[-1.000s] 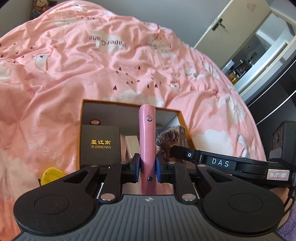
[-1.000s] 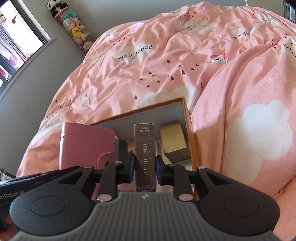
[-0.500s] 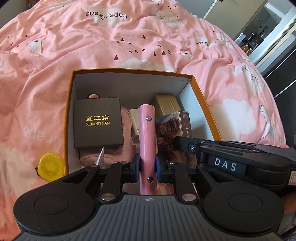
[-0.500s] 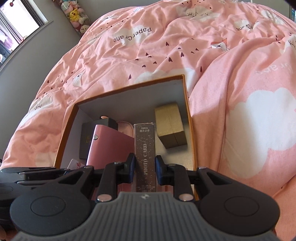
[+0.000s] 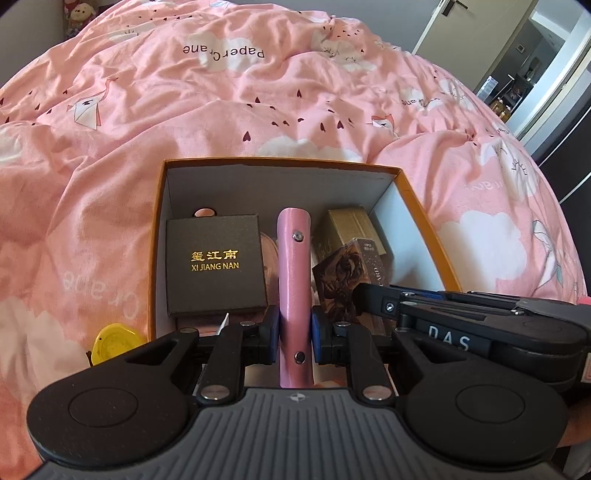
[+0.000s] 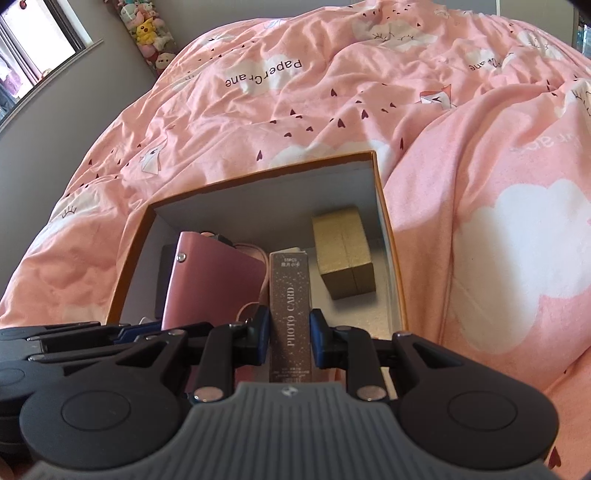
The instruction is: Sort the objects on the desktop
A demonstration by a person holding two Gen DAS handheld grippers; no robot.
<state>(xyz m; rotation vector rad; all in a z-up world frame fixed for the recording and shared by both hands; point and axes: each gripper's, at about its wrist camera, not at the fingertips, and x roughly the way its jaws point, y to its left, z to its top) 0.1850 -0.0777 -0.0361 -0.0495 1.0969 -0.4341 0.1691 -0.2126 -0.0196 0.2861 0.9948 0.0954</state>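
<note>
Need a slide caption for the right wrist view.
Right tool shut on photo card box above the orange box on pink bedding.

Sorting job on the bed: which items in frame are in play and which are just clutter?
In play:
- orange box
- pink card holder, clamped in left tongs
- photo card box, clamped in right tongs
- black Xi Jiang Nan box and gold box, already inside

Clutter:
- yellow round thing beside the box
- plush toys

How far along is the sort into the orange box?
Done: black Xi Jiang Nan box and gold box already lie inside the orange box. In hand: left gripper clamps the pink binder, right gripper the photo card box, both over the box. Left: yellow object outside on the bedspread.
</note>
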